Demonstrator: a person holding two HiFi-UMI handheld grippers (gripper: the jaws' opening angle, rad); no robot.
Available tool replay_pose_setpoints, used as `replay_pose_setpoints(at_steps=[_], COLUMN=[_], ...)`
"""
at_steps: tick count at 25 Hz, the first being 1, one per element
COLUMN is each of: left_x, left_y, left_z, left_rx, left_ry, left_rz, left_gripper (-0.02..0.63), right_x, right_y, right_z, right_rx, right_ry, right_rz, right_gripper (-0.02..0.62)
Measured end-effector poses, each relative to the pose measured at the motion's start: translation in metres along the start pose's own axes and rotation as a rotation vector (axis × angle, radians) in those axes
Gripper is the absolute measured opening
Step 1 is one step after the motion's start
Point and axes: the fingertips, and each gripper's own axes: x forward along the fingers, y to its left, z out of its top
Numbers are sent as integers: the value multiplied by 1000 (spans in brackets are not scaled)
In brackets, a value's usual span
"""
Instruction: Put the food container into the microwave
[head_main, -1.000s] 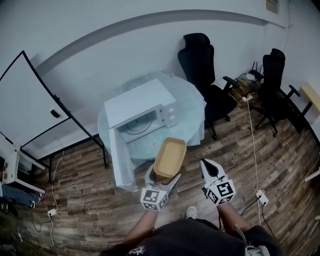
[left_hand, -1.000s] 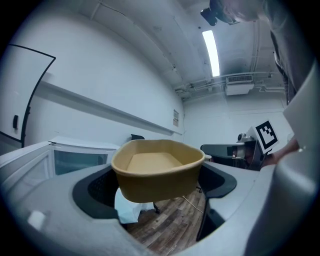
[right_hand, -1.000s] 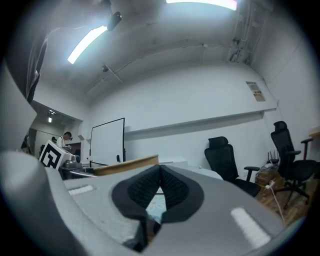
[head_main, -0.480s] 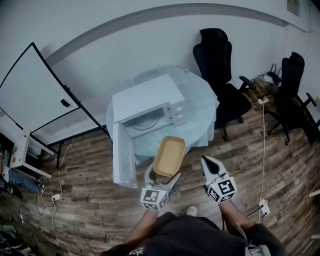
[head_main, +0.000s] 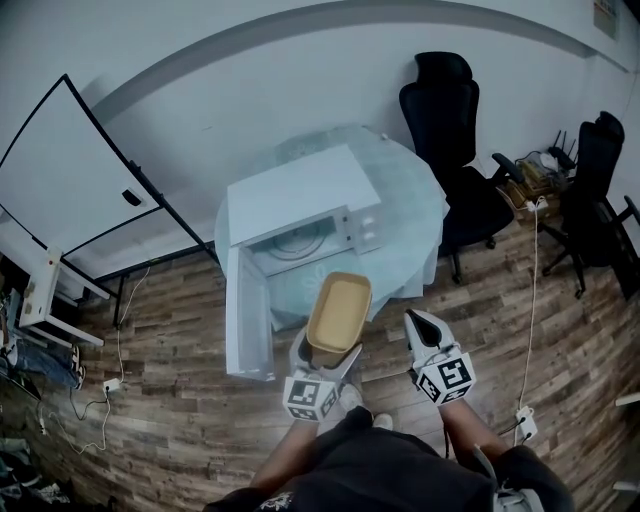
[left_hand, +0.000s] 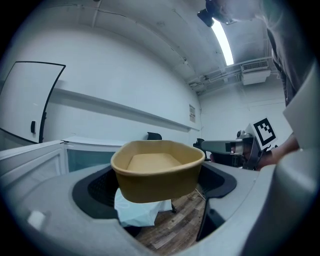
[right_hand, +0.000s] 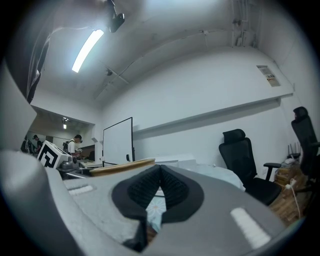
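Observation:
I hold a tan, empty food container (head_main: 338, 314) in the air with my left gripper (head_main: 326, 358), whose jaws are shut on its near rim; in the left gripper view the container (left_hand: 157, 170) fills the middle. Beyond it, a white microwave (head_main: 300, 205) stands on a round glass table (head_main: 410, 210), its door (head_main: 245, 325) swung open toward me. My right gripper (head_main: 418, 328) hovers to the container's right, shut and holding nothing, its pads (right_hand: 160, 187) pressed together.
A whiteboard (head_main: 70, 170) on a stand is at the left. Two black office chairs (head_main: 455, 150) (head_main: 600, 190) stand at the right, with cables on the wooden floor (head_main: 520, 300). My shoe (head_main: 383, 422) shows below.
The view has shifted slightly; the microwave and table sit a little nearer and more to the right. Both grippers and the container keep the same pose.

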Motion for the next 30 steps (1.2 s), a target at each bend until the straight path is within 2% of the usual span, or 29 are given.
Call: replay_pose_setpoints(at_steps=[16,23,30], left_x=[45,56,57], left_y=[83,122,153], left_z=[-7,-16,-23], left_rx=[-70,-112,-130], left_ry=[-6,-4,-8], left_rz=[32,51,73], left_gripper=[500,500,500], right_x=[122,172,194], right_y=[2,8,23], right_z=[7,-10,-28], right_rx=[-46,-56,-56], right_ry=[21,72,122], right_rz=[51,64,80], right_gripper=[2,2,2])
